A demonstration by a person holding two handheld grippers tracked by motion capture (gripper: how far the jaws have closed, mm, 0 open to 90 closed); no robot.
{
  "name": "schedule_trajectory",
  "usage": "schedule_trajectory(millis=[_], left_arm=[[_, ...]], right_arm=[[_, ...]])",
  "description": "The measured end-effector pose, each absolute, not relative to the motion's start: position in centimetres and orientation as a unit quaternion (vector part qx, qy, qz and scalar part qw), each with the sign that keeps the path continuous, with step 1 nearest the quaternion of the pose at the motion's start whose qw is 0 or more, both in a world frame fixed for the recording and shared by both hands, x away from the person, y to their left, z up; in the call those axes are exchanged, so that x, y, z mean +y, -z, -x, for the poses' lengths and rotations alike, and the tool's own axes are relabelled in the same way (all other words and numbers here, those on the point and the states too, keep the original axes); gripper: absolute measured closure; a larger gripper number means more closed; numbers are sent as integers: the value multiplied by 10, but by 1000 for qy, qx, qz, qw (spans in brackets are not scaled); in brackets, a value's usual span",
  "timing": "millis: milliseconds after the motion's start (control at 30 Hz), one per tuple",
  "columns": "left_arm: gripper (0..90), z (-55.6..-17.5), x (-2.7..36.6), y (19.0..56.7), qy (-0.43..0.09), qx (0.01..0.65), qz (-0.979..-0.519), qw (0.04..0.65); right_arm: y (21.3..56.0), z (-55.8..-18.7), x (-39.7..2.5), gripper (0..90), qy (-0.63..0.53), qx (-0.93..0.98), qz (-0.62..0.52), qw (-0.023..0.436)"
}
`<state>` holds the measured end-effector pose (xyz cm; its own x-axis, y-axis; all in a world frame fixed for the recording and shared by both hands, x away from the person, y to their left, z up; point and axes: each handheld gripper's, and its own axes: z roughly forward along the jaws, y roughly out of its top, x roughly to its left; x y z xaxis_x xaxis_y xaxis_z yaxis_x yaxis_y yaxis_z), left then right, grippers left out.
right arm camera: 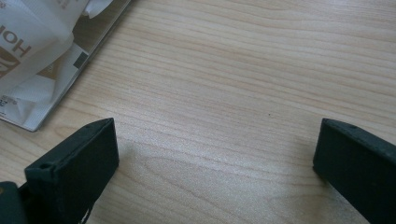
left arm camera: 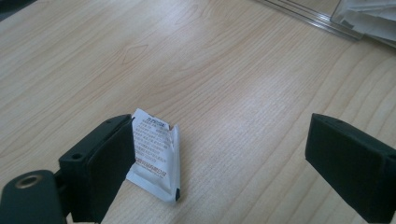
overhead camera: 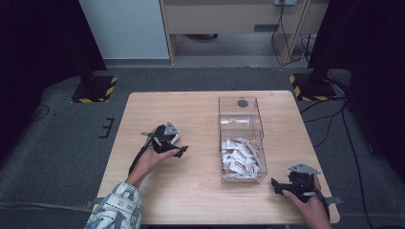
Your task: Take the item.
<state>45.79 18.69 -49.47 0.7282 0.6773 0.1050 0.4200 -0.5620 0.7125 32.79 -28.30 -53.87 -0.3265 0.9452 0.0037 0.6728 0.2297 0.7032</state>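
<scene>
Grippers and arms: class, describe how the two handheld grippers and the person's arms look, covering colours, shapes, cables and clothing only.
Both grippers are black with two blocky, flat-faced jaws. The left gripper and the right gripper each carry a grey three-cornered plate on top. A black cable trails from the left one along the forearm. The left arm wears a pale patterned sleeve with dark print; the right hand shows no sleeve.
</scene>
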Motion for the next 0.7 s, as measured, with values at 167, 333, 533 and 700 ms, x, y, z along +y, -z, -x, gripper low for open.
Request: schedule_trajectory(millis=[167,333,533,700], left_arm=[[85,-449,189,492,-192,313,-863,347],[84,-443,192,490,-195,314,-860,353],[83,-436,196,491,-197,309,-862,351],[77,-429,207,493,-193,320,-857,356]], right_arm=[[539,-328,-283,5,-311,753,-537,219],[539,-328,-283,5,-311,753,-537,219],[539,-328,-283,5,-311,753,-537,219],[539,-328,-283,5,-310,753,-537,219]])
